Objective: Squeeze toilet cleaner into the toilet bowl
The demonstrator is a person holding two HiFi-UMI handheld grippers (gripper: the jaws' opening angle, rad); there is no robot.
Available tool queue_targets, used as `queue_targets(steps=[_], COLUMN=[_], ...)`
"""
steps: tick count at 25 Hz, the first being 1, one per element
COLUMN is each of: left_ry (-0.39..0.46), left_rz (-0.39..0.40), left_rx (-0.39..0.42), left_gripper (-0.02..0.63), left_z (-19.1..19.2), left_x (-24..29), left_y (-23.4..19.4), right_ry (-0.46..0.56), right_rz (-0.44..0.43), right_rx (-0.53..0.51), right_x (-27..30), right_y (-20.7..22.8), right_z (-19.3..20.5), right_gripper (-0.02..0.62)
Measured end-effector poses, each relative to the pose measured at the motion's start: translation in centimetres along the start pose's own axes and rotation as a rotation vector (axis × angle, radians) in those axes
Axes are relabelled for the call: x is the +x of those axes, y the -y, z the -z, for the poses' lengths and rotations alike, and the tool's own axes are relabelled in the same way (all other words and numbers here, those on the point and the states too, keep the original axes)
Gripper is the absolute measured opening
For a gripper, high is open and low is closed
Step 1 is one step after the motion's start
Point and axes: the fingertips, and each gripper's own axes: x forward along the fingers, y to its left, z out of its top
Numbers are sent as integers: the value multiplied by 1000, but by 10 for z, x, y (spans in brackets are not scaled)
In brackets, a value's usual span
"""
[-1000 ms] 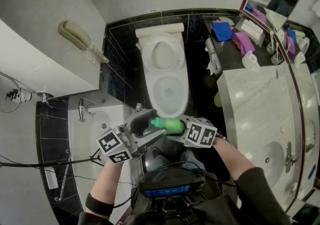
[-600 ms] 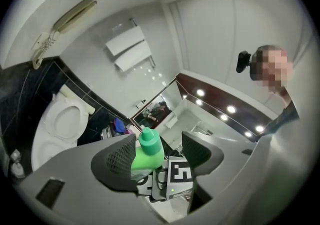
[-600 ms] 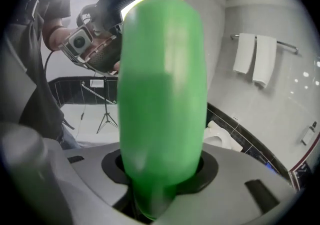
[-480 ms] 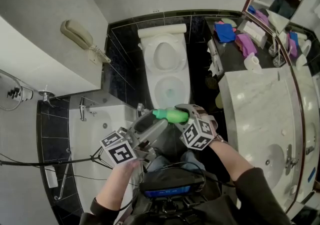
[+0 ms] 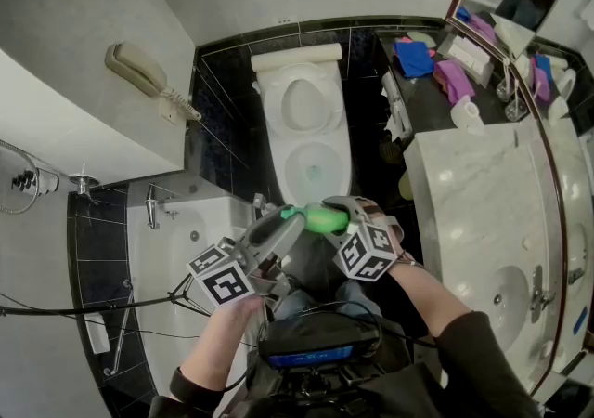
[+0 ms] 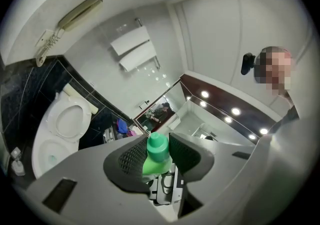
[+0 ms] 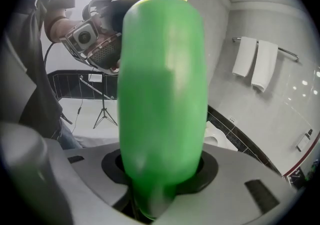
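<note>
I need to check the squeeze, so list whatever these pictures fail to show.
Right gripper view: the green plastic cleaner bottle fills the frame, covering most of the fingers of the right gripper and the white ceramic toilet.
Head view: the bottle's base is hidden by the right gripper.
Head view: any cleaner in the toilet bowl is too small to tell.

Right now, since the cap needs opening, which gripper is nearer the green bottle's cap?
Left. The left gripper has just been closing its jaws, which now press the cap from both sides. The right gripper clamps the green bottle by its body, farther back.
</note>
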Motion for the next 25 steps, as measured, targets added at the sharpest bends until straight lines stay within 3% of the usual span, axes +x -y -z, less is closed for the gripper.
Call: queue_targets(steps=[8, 16, 20, 25], left_ry=[-53, -122, -135, -142], left_rz=[82, 261, 317, 307], left_rx=[153, 414, 510, 510], left_gripper=[124, 121, 121, 124], left_z=[-1, 7, 11, 13], left_x=[-2, -14, -16, -16], left_y=[5, 18, 25, 24], right_ry=[67, 133, 147, 145], right_rz=[-321, -619, -649, -608], right_rx=[113, 195, 204, 192], right_x=[-4, -22, -27, -24], right_y=[-40, -81, -86, -83], right_z=[-15, -32, -34, -32], right_gripper=[192, 192, 190, 192])
